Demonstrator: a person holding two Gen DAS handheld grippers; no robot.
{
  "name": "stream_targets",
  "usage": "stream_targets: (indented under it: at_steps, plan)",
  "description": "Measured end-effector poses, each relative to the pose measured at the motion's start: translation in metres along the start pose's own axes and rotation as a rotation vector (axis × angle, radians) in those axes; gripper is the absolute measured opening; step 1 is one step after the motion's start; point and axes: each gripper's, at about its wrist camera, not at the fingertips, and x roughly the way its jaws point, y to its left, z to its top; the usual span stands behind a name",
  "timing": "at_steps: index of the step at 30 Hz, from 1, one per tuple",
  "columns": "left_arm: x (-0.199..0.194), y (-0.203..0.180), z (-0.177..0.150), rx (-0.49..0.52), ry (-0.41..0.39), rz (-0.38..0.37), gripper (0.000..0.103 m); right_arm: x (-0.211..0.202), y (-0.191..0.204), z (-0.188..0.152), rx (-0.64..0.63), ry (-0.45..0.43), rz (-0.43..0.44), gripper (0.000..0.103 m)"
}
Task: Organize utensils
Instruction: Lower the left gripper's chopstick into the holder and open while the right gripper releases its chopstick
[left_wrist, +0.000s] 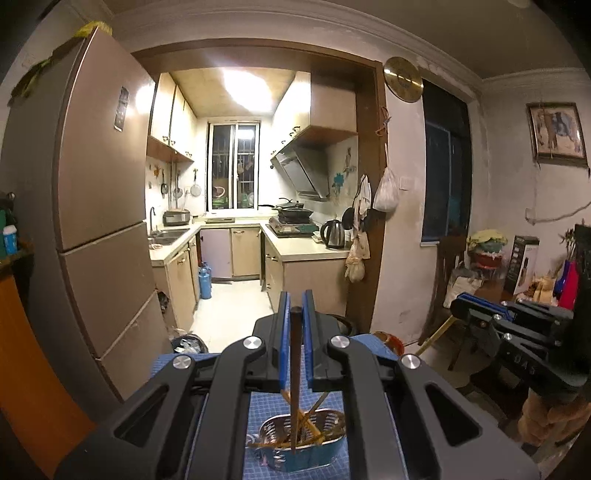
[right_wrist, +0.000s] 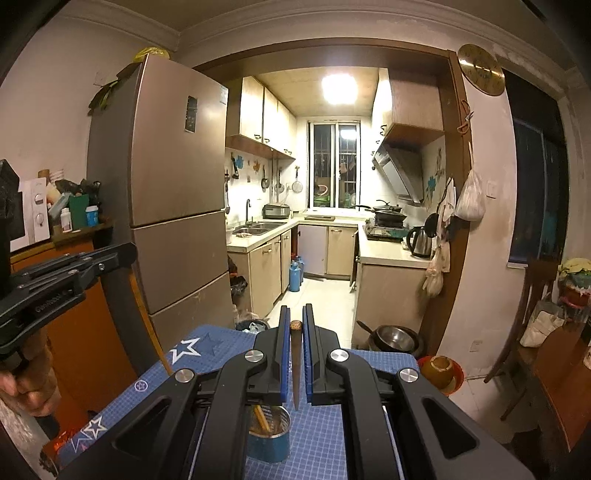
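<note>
In the left wrist view my left gripper is shut on a dark brown chopstick. It hangs tip-down into a perforated metal basket that holds several yellow chopsticks. In the right wrist view my right gripper is shut on another dark chopstick with a patterned top end. Its tip hangs just above a blue tin can with yellow chopsticks in it. Both containers stand on a blue grid mat. Each gripper also shows at the edge of the other's view, the right gripper and the left gripper.
A tall fridge stands to the left and a kitchen doorway lies straight ahead. A red bowl holding a round brown object sits at the mat's right corner. Metal pans lie on the floor beyond, and wooden chairs stand at the right.
</note>
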Motion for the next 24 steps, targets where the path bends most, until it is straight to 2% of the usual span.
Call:
stream_targets:
  at_steps: [12,24]
  plan:
    - [0.044,0.011,-0.012,-0.039,0.011,-0.001,0.005,0.053,0.010,-0.012,0.009,0.067,0.038,0.008]
    - [0.086,0.018,-0.050,-0.026,0.110,-0.007,0.005,0.088,0.010,-0.039,0.047,0.161,0.079,0.008]
